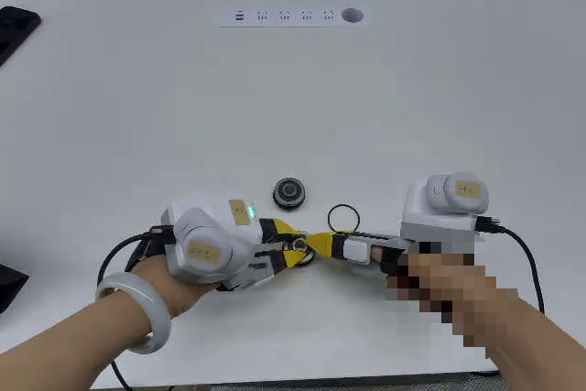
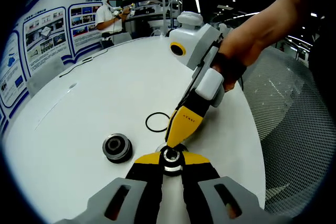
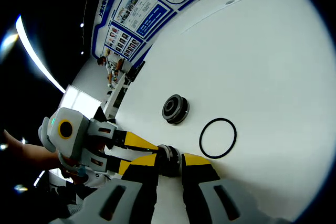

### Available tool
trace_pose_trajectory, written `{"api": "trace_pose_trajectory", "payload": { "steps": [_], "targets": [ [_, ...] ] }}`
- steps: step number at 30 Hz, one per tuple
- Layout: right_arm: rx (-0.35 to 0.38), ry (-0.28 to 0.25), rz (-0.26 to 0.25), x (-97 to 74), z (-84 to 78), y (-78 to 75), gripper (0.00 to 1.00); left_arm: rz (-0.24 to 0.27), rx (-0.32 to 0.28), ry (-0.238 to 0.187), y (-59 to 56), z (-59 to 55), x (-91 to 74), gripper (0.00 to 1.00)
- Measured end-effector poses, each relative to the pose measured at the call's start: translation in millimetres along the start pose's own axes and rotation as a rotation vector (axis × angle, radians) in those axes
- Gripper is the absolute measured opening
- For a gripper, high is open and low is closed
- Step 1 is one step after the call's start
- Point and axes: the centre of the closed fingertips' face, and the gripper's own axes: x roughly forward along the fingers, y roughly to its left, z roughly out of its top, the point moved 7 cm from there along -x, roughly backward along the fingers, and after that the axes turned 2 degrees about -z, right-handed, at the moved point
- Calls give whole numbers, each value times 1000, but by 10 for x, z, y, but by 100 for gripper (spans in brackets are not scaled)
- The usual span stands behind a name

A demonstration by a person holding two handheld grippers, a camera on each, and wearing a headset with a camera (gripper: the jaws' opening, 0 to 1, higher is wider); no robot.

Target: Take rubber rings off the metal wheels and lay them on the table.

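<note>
White counter [image 1: 137, 116], power strip [image 1: 291, 16] at the far edge. Near centre, left gripper [image 1: 290, 245] jaws are clamped on a metal wheel [image 2: 170, 156] to steady it. Right gripper [image 1: 320, 244] jaws pinch the same wheel (likely to peel its ring). One freed rubber ring [image 1: 343, 218] lies just beyond, second wheel [image 1: 289, 193] to its left.

Your left gripper [image 1: 295, 250] and right gripper [image 1: 319, 243] hide most of clamped wheel [image 1: 300, 244]; its rim too small to read. Black object [image 1: 14, 29] cut by left edge.

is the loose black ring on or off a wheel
Off: the rubber ring lies flat on the table, alone, apart from the loose wheel.
</note>
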Motion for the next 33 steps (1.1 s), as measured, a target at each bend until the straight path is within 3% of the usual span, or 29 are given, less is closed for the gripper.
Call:
{"api": "trace_pose_trajectory", "payload": {
  "steps": [10,17,33],
  "targets": [
    [55,13,35,-3,-45,16,21,0,3,-2,-1,-1,1,14],
    [81,64,87,-62,-111,40,17,-1,6,-3,3,-4,1,13],
    [78,34,71,-95,-45,31,12,-2,4,-5,7,-14,5,13]
  ]
}}
